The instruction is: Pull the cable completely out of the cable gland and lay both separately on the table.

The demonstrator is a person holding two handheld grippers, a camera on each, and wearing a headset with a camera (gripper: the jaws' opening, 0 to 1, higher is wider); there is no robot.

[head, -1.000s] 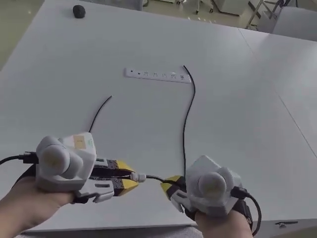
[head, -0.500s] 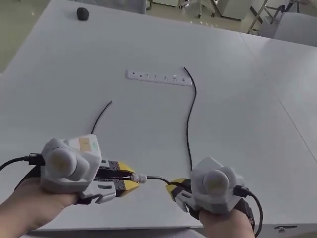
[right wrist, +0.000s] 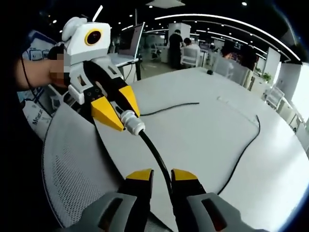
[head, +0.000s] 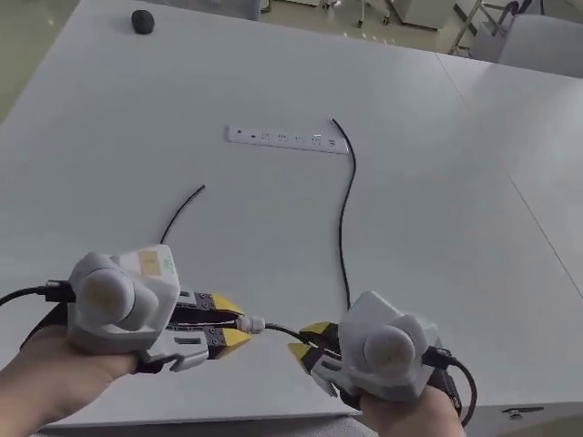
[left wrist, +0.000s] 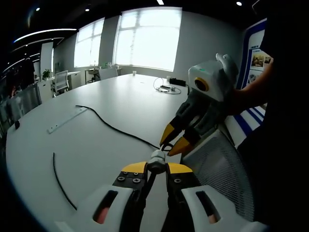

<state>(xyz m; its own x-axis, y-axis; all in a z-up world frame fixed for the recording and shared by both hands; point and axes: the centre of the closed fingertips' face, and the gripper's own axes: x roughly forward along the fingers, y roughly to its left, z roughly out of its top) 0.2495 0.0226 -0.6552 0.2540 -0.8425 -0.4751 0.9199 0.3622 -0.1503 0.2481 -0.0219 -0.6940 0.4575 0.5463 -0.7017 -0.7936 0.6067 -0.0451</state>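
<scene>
A small white cable gland [head: 252,323] sits on the end of a long black cable [head: 343,228]. My left gripper [head: 237,323] is shut on the gland, which shows between its yellow jaws in the left gripper view [left wrist: 157,160]. My right gripper [head: 306,340] is shut on the cable a short way from the gland. In the right gripper view the cable [right wrist: 155,152] runs from my right gripper [right wrist: 162,176] up into the gland [right wrist: 132,121]. Both grippers hover over the table's near edge. The rest of the cable lies on the table, ending by the power strip.
A white power strip [head: 287,139] lies mid-table. A short loose black wire [head: 182,210] lies to the left and a dark round object [head: 142,20] sits at the far corner. A grey mesh chair [right wrist: 72,159] is below the grippers.
Both holds are unchanged. The right gripper has moved slightly closer to the gland than half a second ago. The head camera has shifted a little.
</scene>
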